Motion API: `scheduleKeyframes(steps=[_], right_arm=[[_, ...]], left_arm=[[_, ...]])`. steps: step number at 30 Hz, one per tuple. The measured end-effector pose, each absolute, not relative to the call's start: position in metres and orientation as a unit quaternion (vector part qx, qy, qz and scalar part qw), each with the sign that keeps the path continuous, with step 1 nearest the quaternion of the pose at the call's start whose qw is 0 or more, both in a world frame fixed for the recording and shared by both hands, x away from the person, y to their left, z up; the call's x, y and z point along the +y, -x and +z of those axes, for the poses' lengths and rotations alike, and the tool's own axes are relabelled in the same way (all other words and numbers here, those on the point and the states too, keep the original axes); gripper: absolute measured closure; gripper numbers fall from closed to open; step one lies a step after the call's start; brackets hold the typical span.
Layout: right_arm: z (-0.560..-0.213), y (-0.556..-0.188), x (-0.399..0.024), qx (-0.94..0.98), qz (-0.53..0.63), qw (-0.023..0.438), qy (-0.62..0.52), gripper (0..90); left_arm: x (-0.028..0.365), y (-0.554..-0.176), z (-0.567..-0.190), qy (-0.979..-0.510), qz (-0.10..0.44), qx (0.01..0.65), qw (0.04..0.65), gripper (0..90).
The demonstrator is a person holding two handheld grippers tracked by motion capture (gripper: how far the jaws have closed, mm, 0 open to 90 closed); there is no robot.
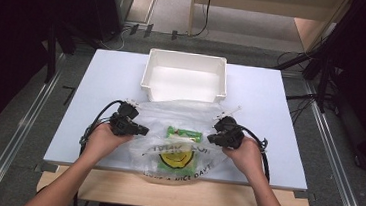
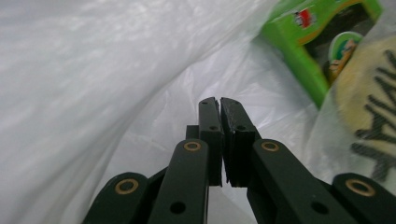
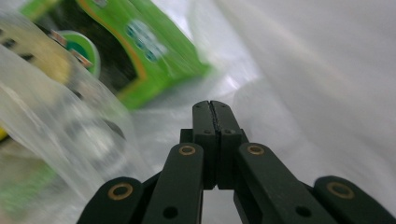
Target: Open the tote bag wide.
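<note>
High view: I see the clear plastic bag [image 1: 181,133] in the lower middle of the frame, lying on the white table [image 1: 103,76], with a yellow smiley print toward the bottom edge.
Bag contents: a green packet [image 1: 184,132] lies inside the bag, near its centre.
White bin [image 1: 185,78]: sits empty just above the bag in the picture, its near rim touching or almost touching the film.
Left gripper [image 1: 141,128]: at the bag's left edge, jaws clenched together; from its own view the pads [image 2: 232,126] meet with film all around them, but I cannot tell whether a fold of film is caught between them.
Right gripper [image 1: 212,137]: at the bag's right edge, jaws fully clenched; in its view the closed tips [image 3: 215,121] sit against the film, with the green packet at upper left, and again I cannot tell if any plastic is pinched.
How it will handle: I judge the bag light, limp and slippery; it will sag and slide rather than hold a shape, and the thin film could tear under a sharp tug.
Where to take hold: I would pinch a gathered fold at each side edge, near the mouth, so the packet hangs in the middle and cannot slip out.
Risk: one loose layer may slide out of the pads.
</note>
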State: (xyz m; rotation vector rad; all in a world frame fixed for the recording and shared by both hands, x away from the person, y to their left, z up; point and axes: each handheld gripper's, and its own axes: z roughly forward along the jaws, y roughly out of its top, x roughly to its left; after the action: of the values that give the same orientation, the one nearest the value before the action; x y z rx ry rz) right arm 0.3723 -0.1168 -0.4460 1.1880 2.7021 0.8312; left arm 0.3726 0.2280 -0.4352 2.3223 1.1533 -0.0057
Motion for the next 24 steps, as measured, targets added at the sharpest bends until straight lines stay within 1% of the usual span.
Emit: scheduleKeyframes(steps=[4, 6, 11, 13, 19, 24], right_arm=[[-0.450, -0.370, -0.132, 0.871, 0.266, 0.039, -0.411, 90.0], [-0.451, -0.369, -0.138, 0.869, 0.263, 0.041, -0.417, 90.0], [-0.456, -0.369, -0.154, 0.862, 0.255, 0.043, -0.436, 90.0], [-0.457, -0.369, -0.160, 0.855, 0.255, 0.043, -0.449, 90.0], [-0.458, -0.372, -0.176, 0.843, 0.258, 0.047, -0.470, 90.0], [-0.459, -0.378, -0.176, 0.840, 0.263, 0.053, -0.472, 90.0]], left_arm=[[0.235, -0.376, -0.442, -0.862, 0.017, 0.445, 0.244, 88.9], [0.240, -0.378, -0.443, -0.855, 0.011, 0.453, 0.251, 89.8], [0.247, -0.378, -0.442, -0.848, 0.027, 0.470, 0.242, 90.0], [0.255, -0.379, -0.442, -0.841, 0.035, 0.482, 0.242, 90.0], [0.280, -0.384, -0.442, -0.817, 0.027, 0.520, 0.248, 90.0], [0.288, -0.387, -0.441, -0.813, 0.037, 0.528, 0.244, 90.0]])
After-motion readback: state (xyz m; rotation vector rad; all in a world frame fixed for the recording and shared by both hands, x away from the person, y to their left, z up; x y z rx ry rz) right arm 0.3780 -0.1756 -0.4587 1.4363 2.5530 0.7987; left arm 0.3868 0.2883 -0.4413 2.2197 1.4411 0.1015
